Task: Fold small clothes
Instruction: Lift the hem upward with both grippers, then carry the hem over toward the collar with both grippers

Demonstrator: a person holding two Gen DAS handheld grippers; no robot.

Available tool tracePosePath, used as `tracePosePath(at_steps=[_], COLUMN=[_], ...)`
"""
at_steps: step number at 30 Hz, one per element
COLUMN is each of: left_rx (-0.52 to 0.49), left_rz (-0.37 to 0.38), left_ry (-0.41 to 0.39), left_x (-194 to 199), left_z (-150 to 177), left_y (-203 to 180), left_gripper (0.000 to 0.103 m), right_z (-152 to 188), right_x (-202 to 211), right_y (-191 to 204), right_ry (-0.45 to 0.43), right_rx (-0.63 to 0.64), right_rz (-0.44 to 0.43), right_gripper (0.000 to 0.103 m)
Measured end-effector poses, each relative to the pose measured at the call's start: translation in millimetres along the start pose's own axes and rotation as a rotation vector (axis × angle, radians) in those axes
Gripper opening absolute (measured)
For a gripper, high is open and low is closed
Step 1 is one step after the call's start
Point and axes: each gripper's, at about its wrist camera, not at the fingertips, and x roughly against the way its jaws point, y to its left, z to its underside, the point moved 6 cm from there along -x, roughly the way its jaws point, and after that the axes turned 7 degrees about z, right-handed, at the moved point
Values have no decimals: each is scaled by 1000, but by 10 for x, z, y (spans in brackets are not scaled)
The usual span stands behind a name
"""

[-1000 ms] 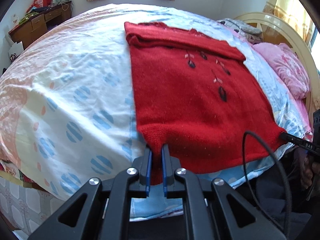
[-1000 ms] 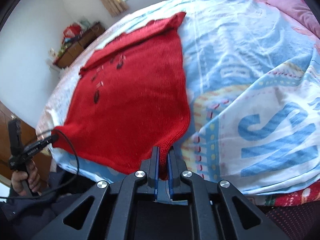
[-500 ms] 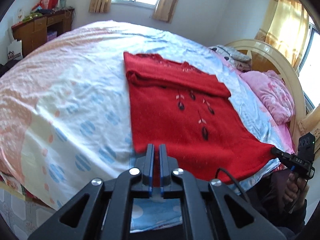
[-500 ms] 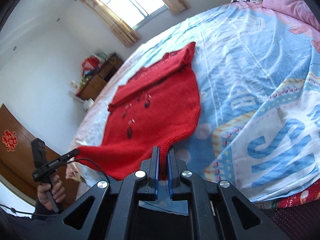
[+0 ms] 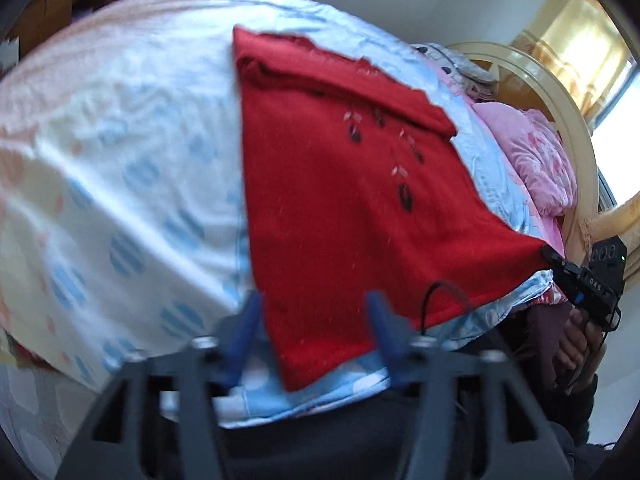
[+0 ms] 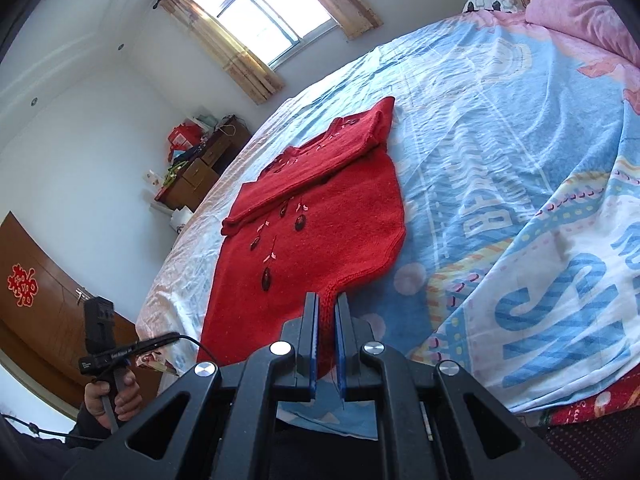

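A red knitted sweater point(image 5: 340, 200) with small dark flower marks lies flat on the bed, its top part folded over; it also shows in the right wrist view point(image 6: 316, 216). My left gripper point(image 5: 312, 312) is open, its blue fingers apart on either side of the sweater's near hem corner, which hangs loose over the bed edge. My right gripper point(image 6: 326, 308) is shut on the other hem corner and holds it pulled toward me; it also shows in the left wrist view point(image 5: 554, 254). The left gripper shows in the right wrist view point(image 6: 172, 336) off the sweater's edge.
The bed has a blue, white and pink patterned sheet point(image 6: 500, 160). Pink pillows point(image 5: 536, 160) and a curved headboard point(image 5: 560, 92) stand at the right. A wooden dresser point(image 6: 200, 168) with clutter stands by the far wall under the window point(image 6: 264, 12).
My left gripper has opened and let go of the hem corner, which dropped onto the bed edge. The right gripper still holds its corner, and its view has tilted up.
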Motion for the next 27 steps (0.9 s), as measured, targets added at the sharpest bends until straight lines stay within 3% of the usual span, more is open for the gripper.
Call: tracePosePath(at_steps=[6, 11, 14, 17, 22, 27], left_rx=[60, 84, 94, 39, -43, -49], left_rz=[39, -23, -15, 11, -4, 15], left_ry=[89, 146, 152, 169, 87, -82], left_x=[-201, -336, -340, -372, -186, 248], left_z=[191, 326, 349, 375, 226, -157], left_y=[38, 172, 192, 97, -42, -45], left_gripper=[62, 62, 59, 9, 8, 8], right_z=[10, 21, 30, 44, -5, -123], right_x=[-10, -36, -45, -70, -33, -7], right_y=[-1, -19, -23, -41, -64, -40], right_ry=[2, 12, 18, 25, 3, -18], right_rx=[3, 5, 6, 2, -13, -14], right_rz=[-2, -4, -3, 2, 2, -6], right_gripper=[6, 6, 6, 6, 6, 6])
